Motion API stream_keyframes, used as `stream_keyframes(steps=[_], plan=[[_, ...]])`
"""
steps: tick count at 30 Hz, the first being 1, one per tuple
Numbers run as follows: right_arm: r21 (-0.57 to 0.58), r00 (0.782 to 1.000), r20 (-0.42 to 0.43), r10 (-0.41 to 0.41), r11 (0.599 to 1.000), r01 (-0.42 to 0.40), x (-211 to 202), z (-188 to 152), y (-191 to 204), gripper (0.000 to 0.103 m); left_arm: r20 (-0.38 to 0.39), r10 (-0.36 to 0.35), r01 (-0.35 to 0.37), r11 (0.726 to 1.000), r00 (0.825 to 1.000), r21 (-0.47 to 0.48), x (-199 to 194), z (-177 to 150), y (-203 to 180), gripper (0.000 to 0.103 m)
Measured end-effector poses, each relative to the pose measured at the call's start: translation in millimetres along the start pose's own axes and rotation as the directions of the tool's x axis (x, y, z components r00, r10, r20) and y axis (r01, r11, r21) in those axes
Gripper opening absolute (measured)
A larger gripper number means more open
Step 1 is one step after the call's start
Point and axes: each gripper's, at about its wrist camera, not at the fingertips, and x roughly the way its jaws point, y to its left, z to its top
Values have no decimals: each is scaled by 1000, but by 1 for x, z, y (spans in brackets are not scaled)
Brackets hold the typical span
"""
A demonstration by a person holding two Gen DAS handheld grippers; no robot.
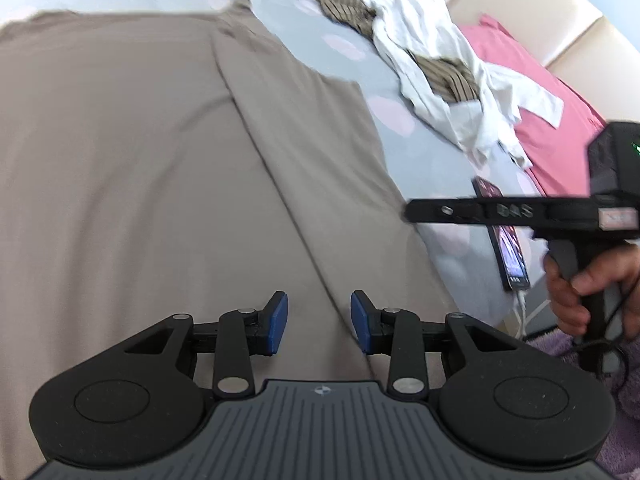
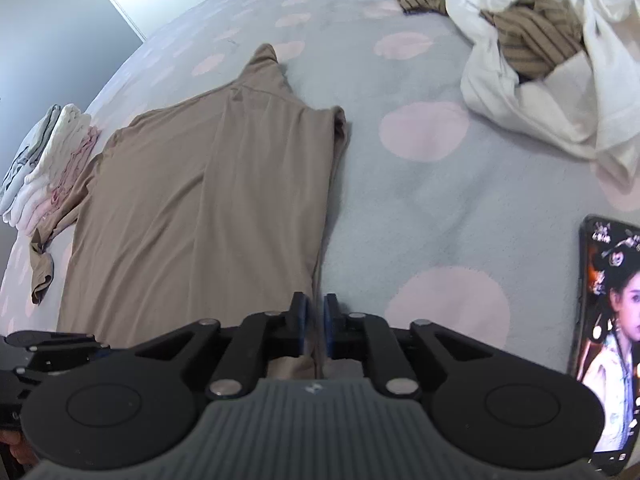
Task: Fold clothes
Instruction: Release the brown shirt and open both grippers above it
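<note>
1. Right wrist view: a soft tan shirt lies flat on the spotted bed, its right side folded in; the right gripper pinches that folded edge.
2. Left gripper hangs released above the cloth.
3. Only the right view shows the folded stack; the phone is cut off.

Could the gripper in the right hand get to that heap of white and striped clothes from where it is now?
Probably yes, though not yet: the right gripper is nipped on the tan shirt edge. Only bare bedspread lies between it and the heap; the phone sits off to the side.
</note>
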Motion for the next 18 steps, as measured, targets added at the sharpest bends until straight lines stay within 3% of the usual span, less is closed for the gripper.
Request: stream_keyframes(steps=[3,7,11,14,18], plan=[[-88,999,27,-31,996,33,-8,5,20,29,42,38,-37,999,998,-25,-20,5,11,32],[-139,1000,9,-4,990,5,-5,12,45,37,71,131,-125,989,989,-81,-48,11,35,32],[-200,999,-30,18,979,-24,5,20,73,41,77,264,-250,957,962,-150,-76,12,70,32],[-255,998,-48,44,966,-54,12,25,96,43,72,393,-379,912,917,-158,-97,12,99,32],[-293,994,-74,80,951,-98,23,31,123,50,68,577,-568,814,814,-117,-121,5,132,36]])
